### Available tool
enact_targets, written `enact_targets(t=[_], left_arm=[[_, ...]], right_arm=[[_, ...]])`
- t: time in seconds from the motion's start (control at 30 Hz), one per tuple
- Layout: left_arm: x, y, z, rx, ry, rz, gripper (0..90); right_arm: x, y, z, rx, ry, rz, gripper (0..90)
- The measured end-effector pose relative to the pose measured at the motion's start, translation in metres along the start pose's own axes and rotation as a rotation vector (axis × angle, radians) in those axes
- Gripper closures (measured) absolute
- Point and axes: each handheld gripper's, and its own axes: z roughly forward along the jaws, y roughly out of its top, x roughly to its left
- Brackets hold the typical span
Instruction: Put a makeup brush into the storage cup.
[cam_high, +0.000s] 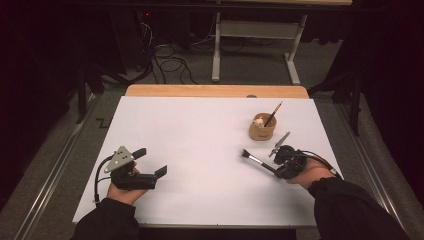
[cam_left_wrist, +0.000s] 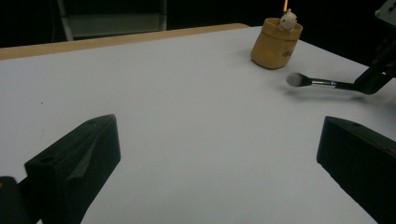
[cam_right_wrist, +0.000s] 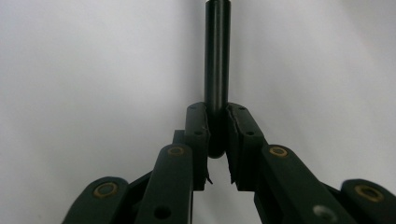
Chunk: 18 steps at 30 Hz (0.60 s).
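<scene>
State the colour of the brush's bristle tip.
Pale grey bristle tip, clearest in the left gripper view.

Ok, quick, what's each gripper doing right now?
Left gripper: open, jaws wide apart, holding nothing.
Right gripper: shut on the makeup brush, gripped by its black handle.

The left gripper (cam_high: 150, 162) is being held with jaws spread wide, while the right gripper (cam_high: 276, 169) (jaws clamped tight) is being angled toward it.
</scene>
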Motion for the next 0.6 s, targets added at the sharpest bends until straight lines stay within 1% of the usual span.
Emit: enact_targets(t=[0.03, 0.07, 0.13, 0.17, 0.23, 0.3, 0.4, 0.6], left_arm=[[0.0, 0.0, 0.0, 0.0, 0.0, 0.0, 0.4], [0.0, 0.0, 0.0, 0.0, 0.0, 0.0, 0.4], [0.0, 0.0, 0.0, 0.001, 0.0, 0.002, 0.4], [0.0, 0.0, 0.0, 0.0, 0.0, 0.001, 0.5], [0.0, 0.0, 0.001, 0.0, -0.001, 0.001, 0.5], [0.0, 0.0, 0.001, 0.002, -0.001, 0.001, 0.5], [0.0, 0.0, 0.001, 0.001, 0.001, 0.0, 0.5], [0.001, 0.0, 0.0, -0.002, 0.001, -0.002, 0.4]], right_arm=[[-0.002, -0.004, -0.002, 0.004, -0.006, 0.019, 81.4], [-0.004, -0.007, -0.003, 0.008, -0.011, 0.025, 81.4], [-0.009, -0.016, -0.004, 0.011, -0.021, 0.058, 81.4], [-0.011, -0.018, -0.005, 0.011, -0.026, 0.066, 81.4], [-0.015, -0.025, -0.006, 0.009, -0.034, 0.107, 81.4], [-0.017, -0.029, -0.006, -0.002, -0.038, 0.119, 81.4], [-0.018, -0.032, -0.006, -0.024, -0.037, 0.135, 81.4], [-0.011, -0.031, -0.005, -0.102, -0.03, 0.163, 81.4]])
